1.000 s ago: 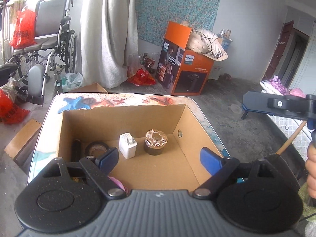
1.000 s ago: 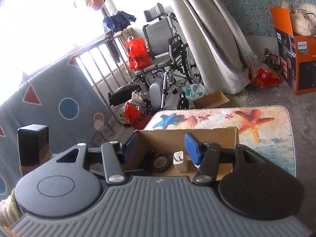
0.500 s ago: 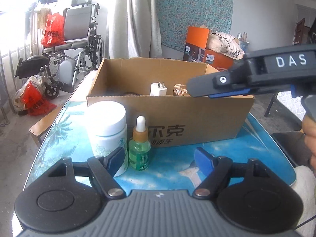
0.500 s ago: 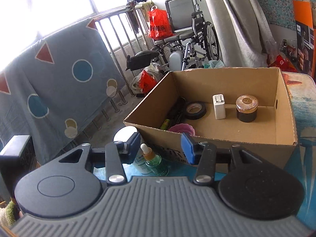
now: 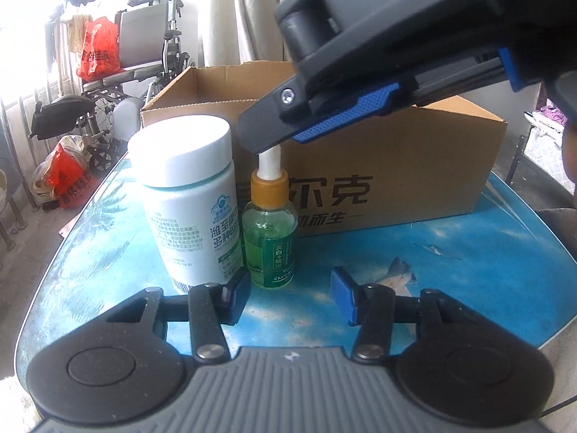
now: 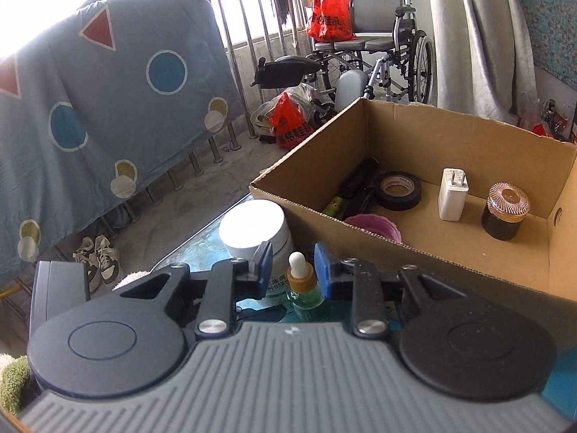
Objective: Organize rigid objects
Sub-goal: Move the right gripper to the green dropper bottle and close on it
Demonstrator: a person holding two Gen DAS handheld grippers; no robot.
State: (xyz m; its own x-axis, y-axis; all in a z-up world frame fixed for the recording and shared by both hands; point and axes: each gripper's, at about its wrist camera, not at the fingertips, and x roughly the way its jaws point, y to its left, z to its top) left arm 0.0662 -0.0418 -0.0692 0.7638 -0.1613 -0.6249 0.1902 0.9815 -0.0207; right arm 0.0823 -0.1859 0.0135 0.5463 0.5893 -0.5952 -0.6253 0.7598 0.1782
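A small green dropper bottle (image 5: 269, 232) with an orange collar and white bulb stands on the blue table beside a white pill jar (image 5: 187, 195), in front of a cardboard box (image 5: 396, 166). My right gripper (image 6: 293, 265) is open above the dropper bottle (image 6: 302, 281), its fingers on either side of the bulb; it also shows in the left wrist view (image 5: 274, 144). My left gripper (image 5: 290, 297) is open and empty, low on the table just in front of the bottle. The box (image 6: 414, 252) holds black tape (image 6: 396, 189), a white charger (image 6: 452, 198), a brown jar (image 6: 505, 209) and other items.
The blue printed table (image 5: 432, 263) ends close behind my left gripper. A wheelchair (image 6: 375, 43) and red bags (image 6: 288, 119) stand on the floor beyond the box. A patterned blanket (image 6: 108, 90) hangs on a railing at the left.
Both grippers have come down from above the box to the two bottles in front of it. The right gripper now straddles the dropper bottle's top.
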